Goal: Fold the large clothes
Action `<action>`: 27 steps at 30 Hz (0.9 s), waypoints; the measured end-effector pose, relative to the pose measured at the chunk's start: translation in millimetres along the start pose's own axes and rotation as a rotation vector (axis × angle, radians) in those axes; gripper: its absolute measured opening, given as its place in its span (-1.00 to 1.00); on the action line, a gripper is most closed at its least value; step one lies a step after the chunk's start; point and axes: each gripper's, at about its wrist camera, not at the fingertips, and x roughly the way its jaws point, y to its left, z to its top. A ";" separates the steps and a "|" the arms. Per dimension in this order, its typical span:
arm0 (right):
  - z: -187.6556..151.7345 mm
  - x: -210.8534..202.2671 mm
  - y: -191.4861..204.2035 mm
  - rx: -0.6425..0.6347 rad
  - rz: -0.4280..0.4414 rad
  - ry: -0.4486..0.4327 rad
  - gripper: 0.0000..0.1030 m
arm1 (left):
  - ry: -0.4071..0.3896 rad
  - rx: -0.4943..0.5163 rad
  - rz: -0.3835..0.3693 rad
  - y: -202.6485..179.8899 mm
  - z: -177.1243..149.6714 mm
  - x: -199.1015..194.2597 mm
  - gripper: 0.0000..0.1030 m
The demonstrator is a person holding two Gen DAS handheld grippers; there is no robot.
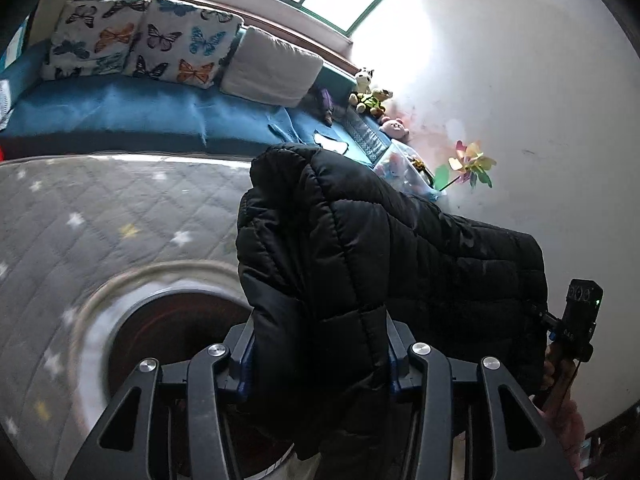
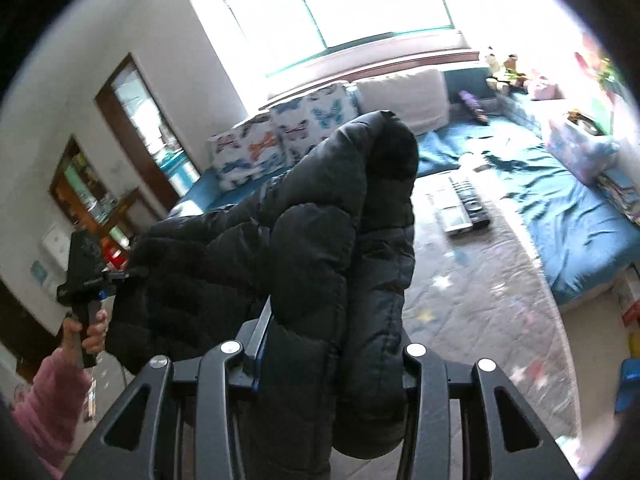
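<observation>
Two close wrist views, shared jacket [image 1: 360, 240] between.

A home bedroom or playroom: butterfly cushions [image 1: 132, 40] line a blue mattress [image 1: 120, 108] under a window [image 2: 340, 4], with stuffed toys [image 1: 370, 94] and a star-patterned quilt [image 1: 100, 220]

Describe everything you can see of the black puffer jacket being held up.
The black puffer jacket is quilted in stitched panels, with a slightly shiny, padded shell. It hangs bunched and draped in the air above the grey star-patterned mat, not yet folded. The left tool and the right tool each clamp a thick fold of it.
</observation>
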 end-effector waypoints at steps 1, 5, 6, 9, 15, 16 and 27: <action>1.2 7.6 -6.2 0.021 -0.008 0.003 -0.13 | 0.013 0.008 0.009 -3.5 5.9 15.1 -0.04; -9.2 47.1 -44.7 0.100 -0.077 0.074 -0.09 | 0.081 0.002 0.072 -2.4 9.0 68.9 -0.04; -13.5 55.0 -51.5 0.111 -0.093 0.091 -0.06 | 0.093 0.001 0.098 2.4 4.3 78.1 -0.03; -25.9 79.6 -78.5 0.165 -0.140 0.128 0.09 | 0.123 0.013 0.160 19.9 -6.9 96.7 0.02; -36.8 103.6 -88.9 0.117 -0.248 0.184 0.46 | 0.146 0.040 0.221 38.2 -16.9 127.6 0.41; -34.6 104.4 -90.9 0.109 -0.262 0.184 0.55 | 0.146 0.043 0.227 42.6 -20.4 129.7 0.53; -21.5 65.2 -70.2 0.046 -0.416 0.128 0.57 | 0.100 0.049 0.286 33.8 -13.8 77.2 0.64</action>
